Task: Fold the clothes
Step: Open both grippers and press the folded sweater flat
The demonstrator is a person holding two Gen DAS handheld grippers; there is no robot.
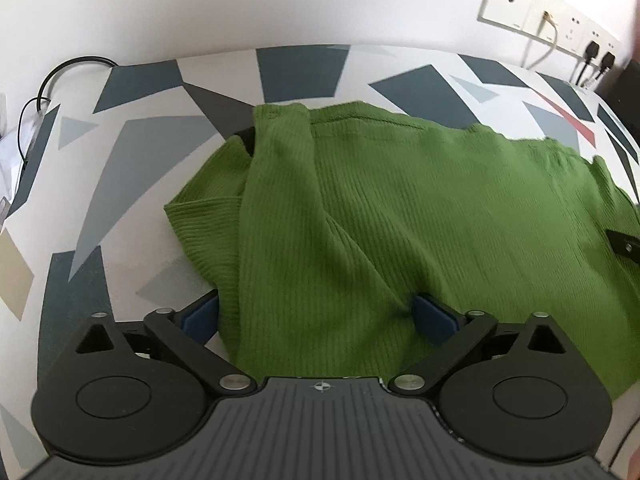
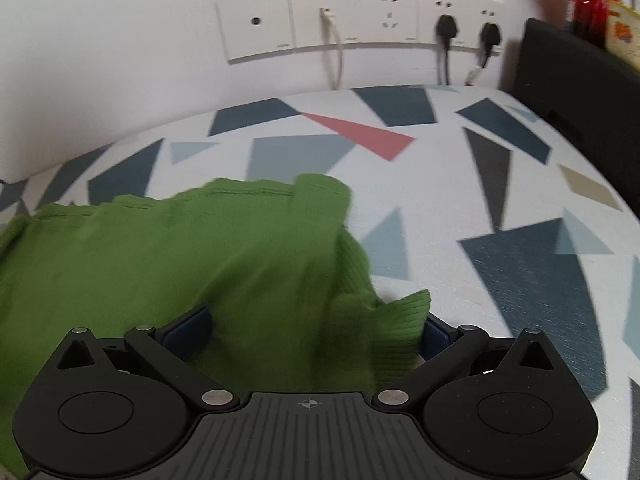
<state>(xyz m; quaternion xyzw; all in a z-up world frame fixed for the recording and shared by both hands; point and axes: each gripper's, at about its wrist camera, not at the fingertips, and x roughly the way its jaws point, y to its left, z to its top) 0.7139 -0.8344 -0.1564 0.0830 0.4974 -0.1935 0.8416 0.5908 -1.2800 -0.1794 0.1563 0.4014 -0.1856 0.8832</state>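
Observation:
A green ribbed sweater (image 1: 420,208) lies spread on the patterned tablecloth (image 1: 132,160), with one sleeve (image 1: 280,184) folded over its body. My left gripper (image 1: 316,314) is open at the sweater's near edge, its blue pads wide apart with fabric lying between them. In the right wrist view the sweater (image 2: 160,256) fills the left half, blurred, with a sleeve (image 2: 320,208) across it and a ribbed cuff (image 2: 404,312) near the right pad. My right gripper (image 2: 312,334) is open too, with cloth bunched between its fingers. A black part of it (image 1: 624,246) shows at the right edge of the left wrist view.
The table meets a white wall with socket plates (image 2: 360,20), two black plugs (image 2: 446,26) and a white cable (image 2: 334,56). A black box-like object (image 2: 572,92) stands at the far right. Black cables (image 1: 60,76) loop at the far left corner. Bare tablecloth (image 2: 480,184) lies right of the sweater.

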